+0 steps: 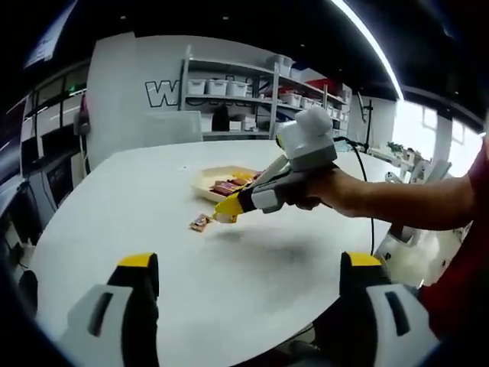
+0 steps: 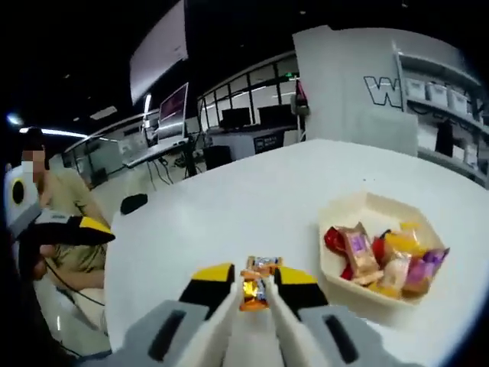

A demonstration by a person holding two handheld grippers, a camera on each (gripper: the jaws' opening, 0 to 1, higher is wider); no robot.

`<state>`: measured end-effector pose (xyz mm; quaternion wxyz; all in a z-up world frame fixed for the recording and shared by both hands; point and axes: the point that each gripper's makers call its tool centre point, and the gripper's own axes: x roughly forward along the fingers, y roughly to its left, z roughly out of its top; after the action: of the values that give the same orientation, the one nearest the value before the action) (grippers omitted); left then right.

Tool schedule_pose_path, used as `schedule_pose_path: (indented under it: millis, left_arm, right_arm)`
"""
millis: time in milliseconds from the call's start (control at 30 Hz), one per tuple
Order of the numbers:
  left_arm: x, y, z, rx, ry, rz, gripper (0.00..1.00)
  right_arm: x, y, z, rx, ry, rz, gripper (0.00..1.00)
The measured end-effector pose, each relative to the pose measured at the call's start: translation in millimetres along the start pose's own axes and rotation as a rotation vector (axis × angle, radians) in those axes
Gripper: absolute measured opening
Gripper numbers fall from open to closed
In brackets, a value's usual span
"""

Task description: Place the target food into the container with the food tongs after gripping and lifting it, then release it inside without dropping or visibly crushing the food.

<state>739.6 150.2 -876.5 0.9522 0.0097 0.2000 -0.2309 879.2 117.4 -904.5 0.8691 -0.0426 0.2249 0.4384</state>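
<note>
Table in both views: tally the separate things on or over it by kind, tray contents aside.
Cream plastic tray: 1
Loose orange-wrapped snack: 1
Yellow-tipped grippers, left gripper and right gripper: 2
Total: 4

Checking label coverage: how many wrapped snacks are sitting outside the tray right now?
1: a wrapped snack on the white table, between the right hand-held gripper jaws, left of the tray. The rest are piled in the tray; some may be hidden.

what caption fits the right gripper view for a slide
Right gripper pinching an orange-wrapped snack on the white table beside a cream tray.
</note>
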Motion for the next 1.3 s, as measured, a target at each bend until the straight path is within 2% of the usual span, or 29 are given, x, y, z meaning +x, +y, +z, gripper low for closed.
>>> schedule_pose_path:
  millis: [733,933,1300]
  left_arm:
    - [2,-3.3,1.4,0.013,0.004,-0.008,0.96]
    - [4,-3.0,-1.8,0.031,0.023,-0.004,0.96]
    - [4,-1.3,-2.9,0.020,0.021,-0.005,0.97]
  right_arm:
    - [-20,-40,30.9,0.021,-0.057,-0.061,0.15]
    - [-25,-54,40.3,0.027,-0.070,-0.080,0.15]
    - [-27,-75,46.8,0.037,-0.078,-0.107,0.15]
